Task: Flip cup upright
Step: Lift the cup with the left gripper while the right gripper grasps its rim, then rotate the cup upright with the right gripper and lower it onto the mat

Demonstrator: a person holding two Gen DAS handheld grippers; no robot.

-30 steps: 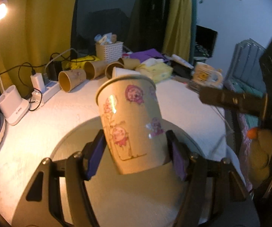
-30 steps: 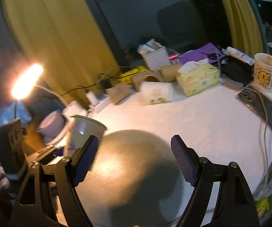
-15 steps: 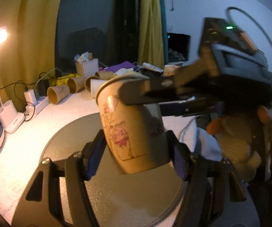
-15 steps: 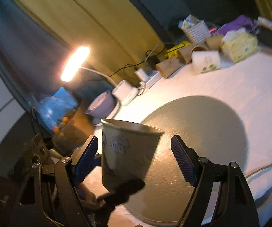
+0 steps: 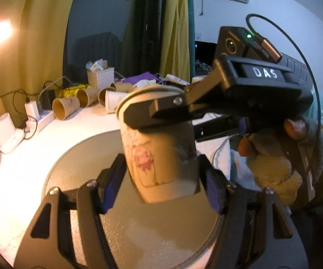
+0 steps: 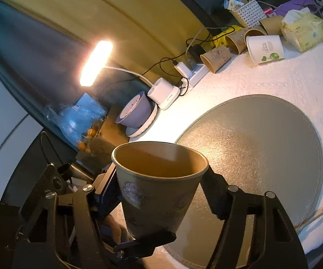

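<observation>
A tan paper cup (image 5: 161,157) with pink cartoon prints is held upright, mouth up, above a round grey mat (image 5: 139,224). My left gripper (image 5: 161,183) is shut on its lower part. My right gripper (image 6: 161,190) comes in from the right and is closed around the upper part of the same cup (image 6: 159,188), just under the rim; one of its fingers (image 5: 157,109) crosses the rim in the left wrist view. The cup's inside looks empty in the right wrist view.
The mat (image 6: 262,145) lies on a white tablecloth (image 6: 296,76). Several paper cups (image 6: 264,48) lie on their sides at the back beside a tissue pack (image 6: 302,30) and a white basket (image 6: 247,12). A lit lamp (image 6: 96,62), power strip (image 6: 195,74) and purple bowl (image 6: 136,112) stand at the left.
My right gripper swung in from the right and its fingers closed onto the cup's upper part. The left gripper kept its grip on the cup and turned slightly right.
</observation>
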